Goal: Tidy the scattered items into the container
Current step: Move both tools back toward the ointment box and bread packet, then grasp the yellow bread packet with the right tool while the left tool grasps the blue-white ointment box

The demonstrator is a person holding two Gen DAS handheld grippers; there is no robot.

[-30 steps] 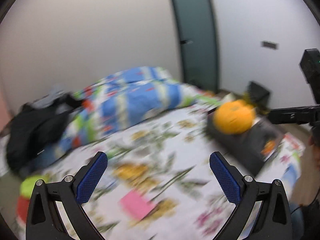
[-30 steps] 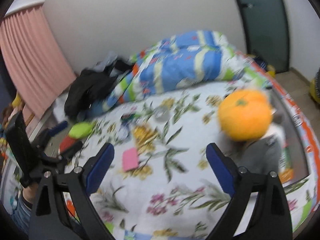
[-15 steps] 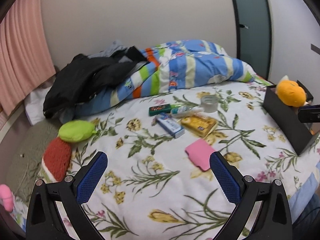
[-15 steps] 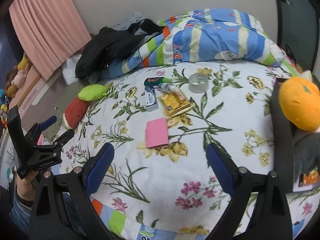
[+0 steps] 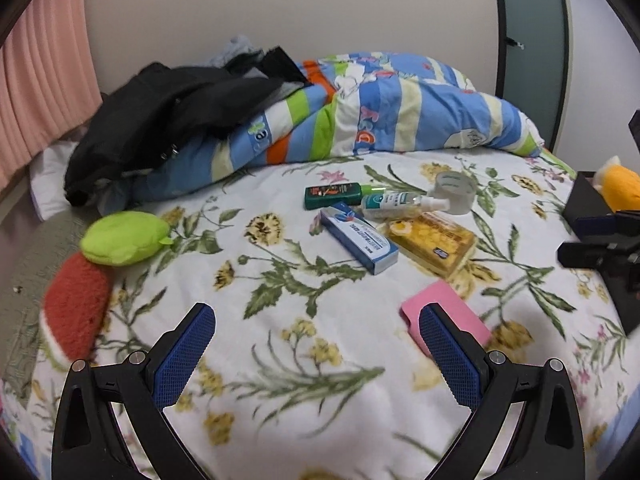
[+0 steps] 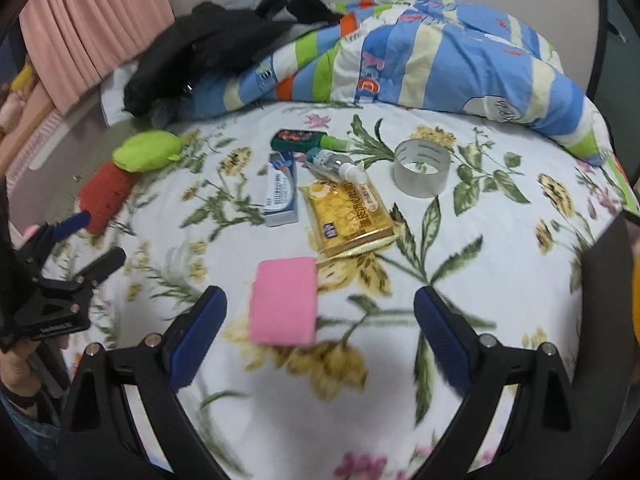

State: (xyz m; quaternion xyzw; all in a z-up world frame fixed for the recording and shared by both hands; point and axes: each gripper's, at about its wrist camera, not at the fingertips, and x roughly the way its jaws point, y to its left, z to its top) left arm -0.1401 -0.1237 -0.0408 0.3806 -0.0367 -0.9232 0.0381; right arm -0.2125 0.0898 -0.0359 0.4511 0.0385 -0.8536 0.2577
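Scattered items lie on a floral bedspread: a pink pad (image 6: 283,300), a yellow snack packet (image 6: 350,216), a blue-white box (image 6: 281,189), a spray bottle (image 6: 336,166), a green bottle (image 6: 306,139) and a tape roll (image 6: 421,168). The same pink pad (image 5: 446,318), box (image 5: 359,238) and packet (image 5: 434,242) show in the left wrist view. A black container (image 5: 592,208) with an orange plush (image 5: 622,186) stands at the right. My left gripper (image 5: 312,354) is open and empty. My right gripper (image 6: 320,340) is open and empty, just behind the pink pad.
A striped duvet (image 5: 380,112) and black clothes (image 5: 172,116) are heaped at the back. A green plush (image 5: 122,236) and a red plush (image 5: 76,312) lie at the left bed edge. Pink curtains (image 6: 92,32) hang on the left.
Both views swung left, away from the container with the orange plush, and lowered toward the scattered items. Both grippers stayed open and empty.
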